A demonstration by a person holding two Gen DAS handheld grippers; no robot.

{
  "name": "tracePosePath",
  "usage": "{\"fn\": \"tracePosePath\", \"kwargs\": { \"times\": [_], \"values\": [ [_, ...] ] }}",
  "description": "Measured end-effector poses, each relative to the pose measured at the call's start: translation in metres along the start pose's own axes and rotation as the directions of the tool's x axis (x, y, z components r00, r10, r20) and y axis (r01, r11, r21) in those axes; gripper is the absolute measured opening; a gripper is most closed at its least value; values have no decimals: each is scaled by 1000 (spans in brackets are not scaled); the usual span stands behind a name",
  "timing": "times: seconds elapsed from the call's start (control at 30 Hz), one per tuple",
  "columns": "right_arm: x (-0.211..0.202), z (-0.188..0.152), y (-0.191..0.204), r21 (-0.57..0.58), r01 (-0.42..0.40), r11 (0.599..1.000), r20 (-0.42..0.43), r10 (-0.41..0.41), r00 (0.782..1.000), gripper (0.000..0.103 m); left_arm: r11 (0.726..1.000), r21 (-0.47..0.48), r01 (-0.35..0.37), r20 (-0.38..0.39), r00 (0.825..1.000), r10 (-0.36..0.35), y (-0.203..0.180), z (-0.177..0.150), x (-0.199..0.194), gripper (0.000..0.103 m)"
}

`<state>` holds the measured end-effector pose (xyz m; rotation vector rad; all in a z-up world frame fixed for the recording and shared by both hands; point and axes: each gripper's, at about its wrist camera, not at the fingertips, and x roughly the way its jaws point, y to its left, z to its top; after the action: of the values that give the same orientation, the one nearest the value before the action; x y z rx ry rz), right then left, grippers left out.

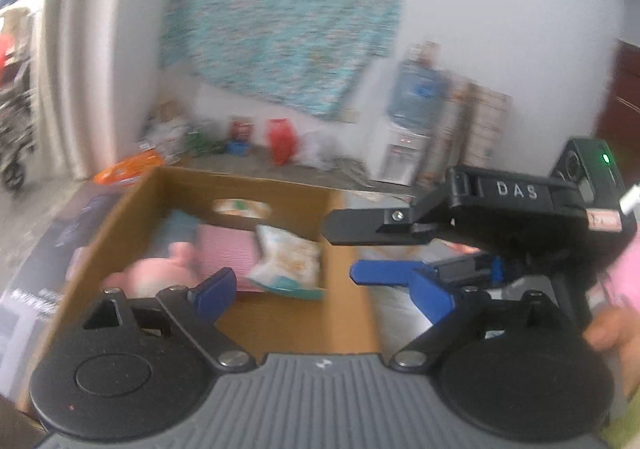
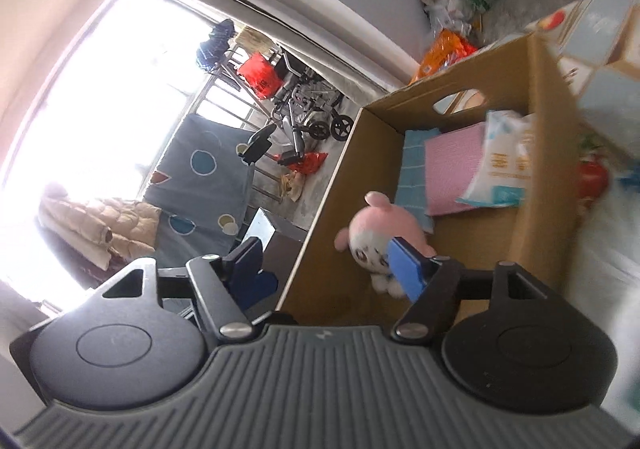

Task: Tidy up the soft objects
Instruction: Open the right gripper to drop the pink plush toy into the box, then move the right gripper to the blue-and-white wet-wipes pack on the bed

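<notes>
Two grippers, left (image 1: pixel 316 289) and right (image 2: pixel 332 269), jaws spread and empty above the brown cardboard box (image 2: pixel 552 177) holding the pink plush toy (image 2: pixel 380 233): placement apparently done, next soft item to be fetched.

Left gripper (image 1: pixel 320 289), lower centre of its own view, jaws spread wide, nothing between blue pads (image 1: pixel 214 291). Right gripper (image 1: pixel 340 253) enters same view from right edge, tilted sideways, fingers parted, empty. Hand (image 1: pixel 612 333) grips its handle at right margin. Own view: right gripper (image 2: pixel 332 269) empty, jaws apart.
</notes>
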<state>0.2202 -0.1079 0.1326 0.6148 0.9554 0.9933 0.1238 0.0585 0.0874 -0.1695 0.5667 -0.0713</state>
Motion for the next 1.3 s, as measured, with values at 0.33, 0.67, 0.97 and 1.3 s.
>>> {"fn": "tracePosePath", "kwargs": {
  "times": [0.33, 0.67, 0.97, 1.3],
  "values": [
    [-183, -28, -21, -36, 148, 988, 225, -136, 965, 81, 961, 147, 234, -8, 972, -236, -110, -34, 7, 98],
    [-286, -42, -119, 158, 327, 931, 308, -362, 880, 82, 927, 267, 263, -29, 964, -265, -200, -77, 67, 96],
    [-235, -5, -204, 335, 377, 863, 211, -459, 863, 79, 929, 242, 279, -71, 960, -270, -205, -97, 89, 82],
    [-227, -11, -231, 363, 337, 869, 204, -427, 881, 42, 933, 214, 290, -60, 957, -284, -183, -94, 92, 81]
  ]
}}
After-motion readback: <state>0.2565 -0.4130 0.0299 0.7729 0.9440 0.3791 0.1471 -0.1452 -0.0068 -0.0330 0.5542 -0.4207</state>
